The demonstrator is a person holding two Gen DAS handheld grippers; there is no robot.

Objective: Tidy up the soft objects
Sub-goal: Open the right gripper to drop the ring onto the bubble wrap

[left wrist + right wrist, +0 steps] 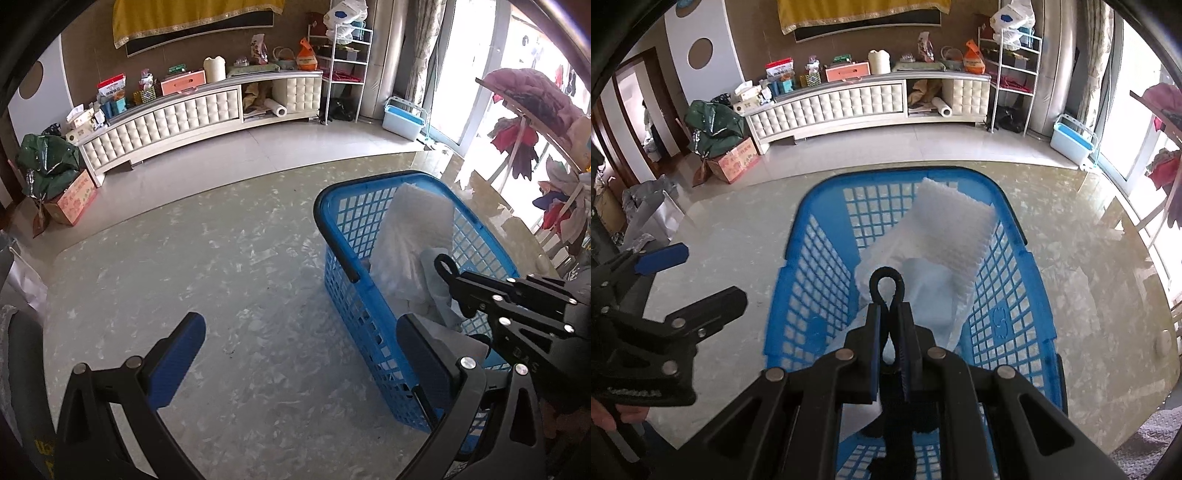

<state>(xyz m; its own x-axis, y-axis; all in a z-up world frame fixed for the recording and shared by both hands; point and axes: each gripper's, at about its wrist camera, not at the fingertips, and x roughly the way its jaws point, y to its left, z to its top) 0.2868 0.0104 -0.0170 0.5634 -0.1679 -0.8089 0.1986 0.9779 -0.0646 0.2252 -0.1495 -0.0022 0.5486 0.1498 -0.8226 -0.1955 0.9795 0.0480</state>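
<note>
Right gripper (888, 314) clamps black strap (886, 280), loop toward 12 o'clock over basket (812, 206). Left gripper (299, 347) spread; bare table (184, 258) at 9.

A home living room: a long padded TV cabinet (849, 99) full of household things, curtains (424, 48), tiled floor (295, 147).

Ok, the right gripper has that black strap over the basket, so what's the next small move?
Probably lower it a little further, then open. The right gripper is shut on the black strap, whose loop hangs above the white foam sheet inside the blue basket. The left gripper is open and holds nothing.
</note>
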